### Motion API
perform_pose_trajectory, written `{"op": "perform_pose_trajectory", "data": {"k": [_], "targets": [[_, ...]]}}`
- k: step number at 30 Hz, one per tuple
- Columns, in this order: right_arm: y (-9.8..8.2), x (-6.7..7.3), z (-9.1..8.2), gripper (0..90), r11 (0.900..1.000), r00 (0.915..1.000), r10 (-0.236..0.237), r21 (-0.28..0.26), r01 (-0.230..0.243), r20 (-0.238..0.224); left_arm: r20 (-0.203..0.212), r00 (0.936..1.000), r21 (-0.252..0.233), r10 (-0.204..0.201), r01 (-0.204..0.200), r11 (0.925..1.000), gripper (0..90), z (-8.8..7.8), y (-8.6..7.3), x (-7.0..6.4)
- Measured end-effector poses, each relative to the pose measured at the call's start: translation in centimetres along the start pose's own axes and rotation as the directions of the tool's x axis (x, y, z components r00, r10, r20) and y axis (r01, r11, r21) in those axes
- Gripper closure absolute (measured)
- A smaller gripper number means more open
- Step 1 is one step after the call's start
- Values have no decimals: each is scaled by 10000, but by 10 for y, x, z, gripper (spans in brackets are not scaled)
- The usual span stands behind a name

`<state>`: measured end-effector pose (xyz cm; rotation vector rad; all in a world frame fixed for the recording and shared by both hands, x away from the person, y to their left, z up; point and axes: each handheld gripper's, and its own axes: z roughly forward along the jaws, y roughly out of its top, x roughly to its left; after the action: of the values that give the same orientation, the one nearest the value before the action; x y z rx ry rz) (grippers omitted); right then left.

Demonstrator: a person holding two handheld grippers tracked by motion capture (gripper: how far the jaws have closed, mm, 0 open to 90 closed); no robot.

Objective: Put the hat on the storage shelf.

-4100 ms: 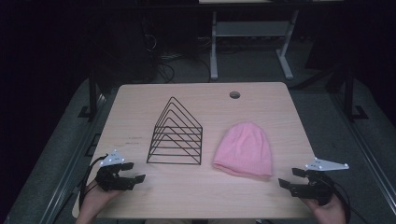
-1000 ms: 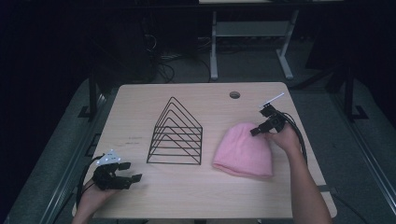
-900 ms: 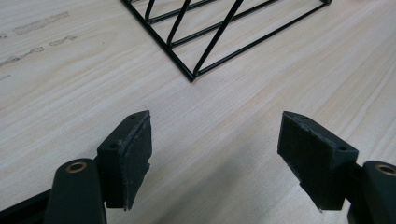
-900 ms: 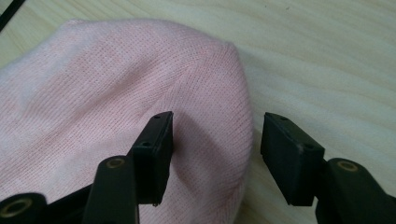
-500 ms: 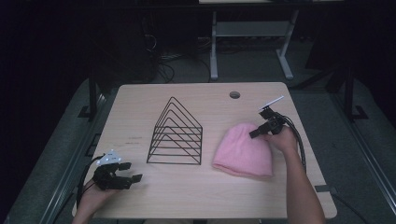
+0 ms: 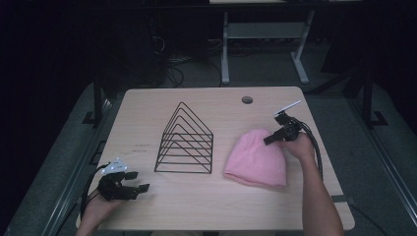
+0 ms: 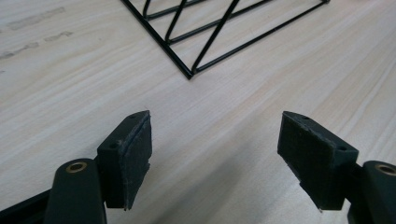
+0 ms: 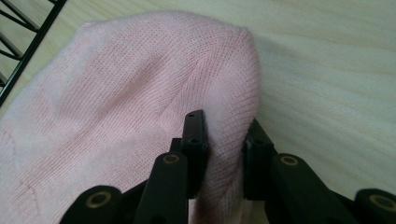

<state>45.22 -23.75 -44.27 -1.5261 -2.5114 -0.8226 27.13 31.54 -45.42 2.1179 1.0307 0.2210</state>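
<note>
One pink beanie [image 6: 256, 160] has just been pinched by the closing right gripper [image 6: 270, 139]; one wire rack [image 6: 186, 140] stands beyond the left gripper [image 6: 140, 188], held agape.

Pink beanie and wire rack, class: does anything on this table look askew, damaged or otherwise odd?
Nothing stands out. The wire rack stands upright and whole on the table. The pink beanie lies flat beside it, apart from it; its crown edge is bunched only where the right gripper pinches it. The left gripper rests open near the table's front.
</note>
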Motion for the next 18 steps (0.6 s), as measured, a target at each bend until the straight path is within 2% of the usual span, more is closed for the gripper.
{"op": "perform_pose_trajectory", "data": {"k": [6,8,12,18], "targets": [[-3,3,-16,764,9991,9988,-137,-418,117,-478,40,9999,171,167,-168,9997,263,-1,2,0],[-3,7,-22,766,9984,9975,-307,-488,276,-631,35,9997,123,240,-240,9996,263,-7,3,-1],[-5,15,-36,771,9934,9940,-648,-999,559,-881,149,9998,-25,151,-151,9999,265,-13,6,0],[-5,26,-58,777,9840,9879,-956,-1616,752,-1221,718,9967,143,388,-399,9991,265,-18,17,-6]]}}
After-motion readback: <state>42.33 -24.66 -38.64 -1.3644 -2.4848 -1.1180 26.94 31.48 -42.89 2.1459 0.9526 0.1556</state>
